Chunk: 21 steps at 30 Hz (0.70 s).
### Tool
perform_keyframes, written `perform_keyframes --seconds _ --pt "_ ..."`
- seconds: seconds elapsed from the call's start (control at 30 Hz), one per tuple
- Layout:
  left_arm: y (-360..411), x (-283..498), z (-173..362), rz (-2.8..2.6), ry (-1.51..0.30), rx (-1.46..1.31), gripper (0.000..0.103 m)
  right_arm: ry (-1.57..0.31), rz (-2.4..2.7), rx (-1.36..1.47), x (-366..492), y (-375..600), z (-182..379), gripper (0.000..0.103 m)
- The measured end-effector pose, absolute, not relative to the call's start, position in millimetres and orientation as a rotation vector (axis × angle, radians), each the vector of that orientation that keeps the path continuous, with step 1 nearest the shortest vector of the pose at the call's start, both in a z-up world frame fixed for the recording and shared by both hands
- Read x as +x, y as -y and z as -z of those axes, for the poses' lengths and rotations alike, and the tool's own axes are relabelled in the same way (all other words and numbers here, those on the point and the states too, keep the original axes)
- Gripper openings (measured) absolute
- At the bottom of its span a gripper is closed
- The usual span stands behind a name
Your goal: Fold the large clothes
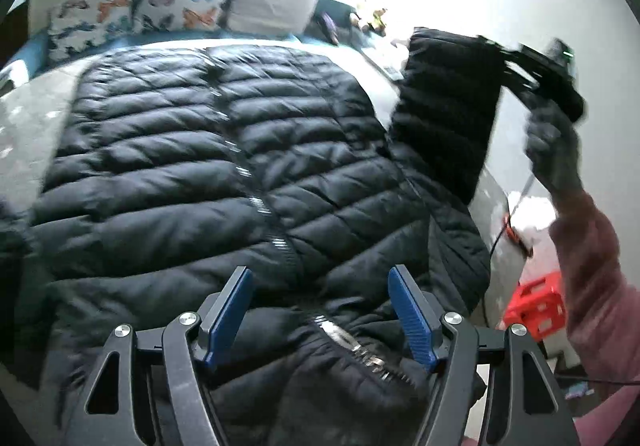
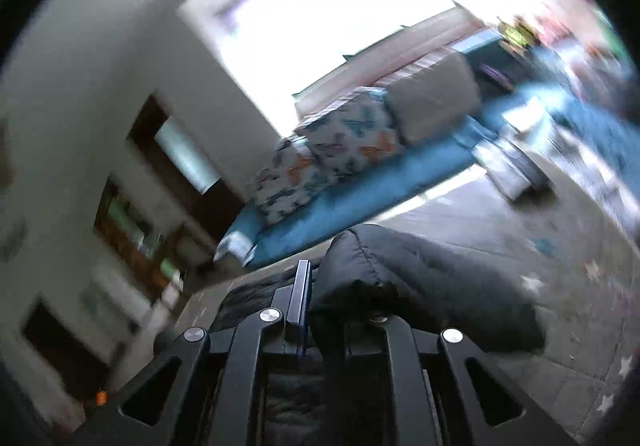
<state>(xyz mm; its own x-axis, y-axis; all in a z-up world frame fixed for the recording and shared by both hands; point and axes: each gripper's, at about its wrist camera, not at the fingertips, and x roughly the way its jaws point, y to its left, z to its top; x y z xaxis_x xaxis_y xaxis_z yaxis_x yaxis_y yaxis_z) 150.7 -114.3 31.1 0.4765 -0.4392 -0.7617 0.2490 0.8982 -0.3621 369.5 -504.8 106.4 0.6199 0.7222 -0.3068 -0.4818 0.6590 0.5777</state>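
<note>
One sleeve (image 1: 444,114) of the jacket (image 1: 224,150) was held clamped in the right gripper (image 2: 308,286), raised off the bed's (image 1: 28,126) right edge; the left gripper (image 1: 320,282) hung with jaws apart above the collar.

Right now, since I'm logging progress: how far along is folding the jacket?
Early. Done: the black puffer jacket lies spread flat, zipped. In hand: the right gripper is shut on the sleeve, lifted. The left gripper hovers open. Left: both sleeve folds and the body fold.
</note>
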Motion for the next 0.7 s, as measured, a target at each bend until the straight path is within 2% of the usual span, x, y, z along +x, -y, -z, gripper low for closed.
perform_keyframes --seconds 0.13,0.27,0.43,0.6,0.7 --pt "77 129 -43 0.365 -0.939 -0.263 0.074 -0.517 -0.836 0.247 302 437 -134 0.015" --pt "45 103 -43 0.317 -0.917 -0.317 0.074 -0.519 -0.914 0.001 236 364 -129 0.016" --pt "15 70 -31 0.276 -0.917 -0.366 0.074 -0.626 -0.981 -0.275 174 288 -71 0.016" --pt "-7 46 -20 0.257 -0.909 -0.417 0.074 -0.832 -0.960 -0.333 162 262 1 0.017" --pt "-15 37 -18 0.246 -0.899 -0.420 0.074 -0.883 -0.941 -0.268 167 272 8 0.017"
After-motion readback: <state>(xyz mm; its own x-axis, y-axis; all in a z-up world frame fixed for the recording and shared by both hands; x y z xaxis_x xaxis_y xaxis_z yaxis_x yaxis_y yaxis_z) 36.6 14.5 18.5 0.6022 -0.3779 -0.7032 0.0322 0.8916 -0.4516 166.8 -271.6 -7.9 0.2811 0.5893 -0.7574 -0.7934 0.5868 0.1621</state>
